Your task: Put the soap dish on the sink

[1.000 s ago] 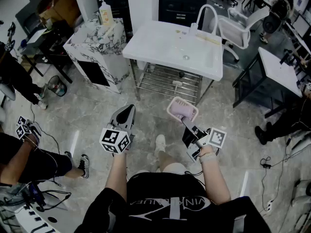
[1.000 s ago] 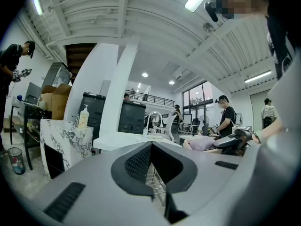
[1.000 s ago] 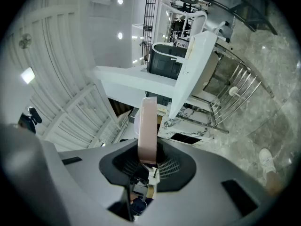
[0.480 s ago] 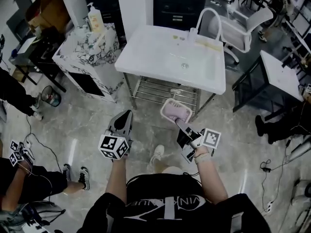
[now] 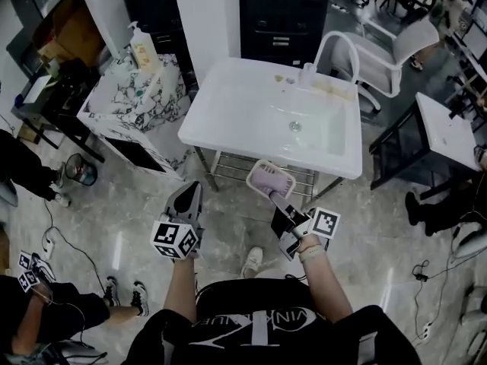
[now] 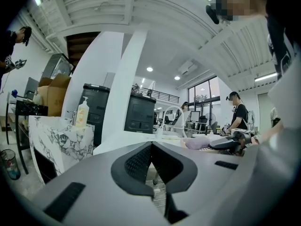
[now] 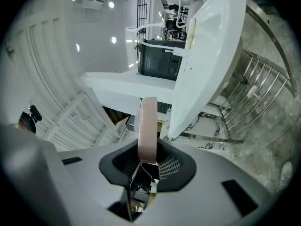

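Pink soap dish (image 5: 270, 179) clenched in right gripper (image 5: 276, 197) jaws | left gripper (image 5: 188, 197) jaws closed, empty | short of sink (image 5: 243, 109), placement pending

The near end of the soap dish (image 5: 270, 179) is hidden between the jaws of the right gripper (image 5: 277, 196). In the right gripper view the dish shows edge-on only, its inside out of sight. The sink (image 5: 228, 120) covers most of the wire rack (image 5: 255, 171) beneath it. The small things (image 5: 329, 87) at the sink's back edge are too small to tell. A person (image 5: 34, 318) is cut off at the lower left corner.
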`<state>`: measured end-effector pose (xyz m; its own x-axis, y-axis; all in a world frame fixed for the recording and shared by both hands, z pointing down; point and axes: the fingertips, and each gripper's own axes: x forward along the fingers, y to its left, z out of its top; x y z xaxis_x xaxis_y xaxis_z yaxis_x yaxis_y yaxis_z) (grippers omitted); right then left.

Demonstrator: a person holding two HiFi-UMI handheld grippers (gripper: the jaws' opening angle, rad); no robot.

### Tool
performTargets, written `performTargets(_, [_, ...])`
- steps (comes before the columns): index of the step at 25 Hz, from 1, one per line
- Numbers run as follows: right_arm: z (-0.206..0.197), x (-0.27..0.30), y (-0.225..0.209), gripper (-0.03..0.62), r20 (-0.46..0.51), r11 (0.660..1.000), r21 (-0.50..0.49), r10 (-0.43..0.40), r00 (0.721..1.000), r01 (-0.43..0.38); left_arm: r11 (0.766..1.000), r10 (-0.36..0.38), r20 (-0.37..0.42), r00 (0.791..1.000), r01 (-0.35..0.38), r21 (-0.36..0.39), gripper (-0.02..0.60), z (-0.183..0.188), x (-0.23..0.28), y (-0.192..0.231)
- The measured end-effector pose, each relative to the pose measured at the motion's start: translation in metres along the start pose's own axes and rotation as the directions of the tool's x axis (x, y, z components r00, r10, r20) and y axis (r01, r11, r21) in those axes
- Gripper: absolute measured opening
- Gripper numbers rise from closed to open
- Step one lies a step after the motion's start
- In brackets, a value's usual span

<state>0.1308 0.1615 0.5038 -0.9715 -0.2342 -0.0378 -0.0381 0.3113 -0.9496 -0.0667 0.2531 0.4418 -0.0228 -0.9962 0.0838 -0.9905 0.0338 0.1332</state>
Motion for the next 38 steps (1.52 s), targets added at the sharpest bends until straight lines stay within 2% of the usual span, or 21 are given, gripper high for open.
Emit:
performTargets(11, [0.049, 0.034, -0.03, 0.092, 0.032, 0.999, 0.014, -0.044, 0.998, 0.044, 0.998, -0.057, -0.016, 0.998, 0.057, 0.007, 0.014, 0.006, 0.078, 0.021])
performTargets(25, [0.066, 0.068, -0.042, 0.092, 0.037, 0.995, 0.051, -0.085, 0.996, 0.083, 0.997, -0.075, -0.027, 0.997, 0.075, 0.008, 0.014, 0.016, 0.118, 0.049])
performTargets(30, [0.079, 0.082, -0.049, 0.093, 0.081, 0.993, 0.053, -0.108, 0.991, 0.104, 0.99, -0.139, -0.032, 0.99, 0.14, 0.006, 0.014, 0.018, 0.154, 0.06])
performTargets(38, [0.105, 0.114, -0.053, 0.092, 0.176, 0.991, 0.048, -0.128, 0.976, 0.121, 0.965, -0.261, -0.055, 0.964, 0.262, 0.019, 0.014, 0.034, 0.218, 0.079])
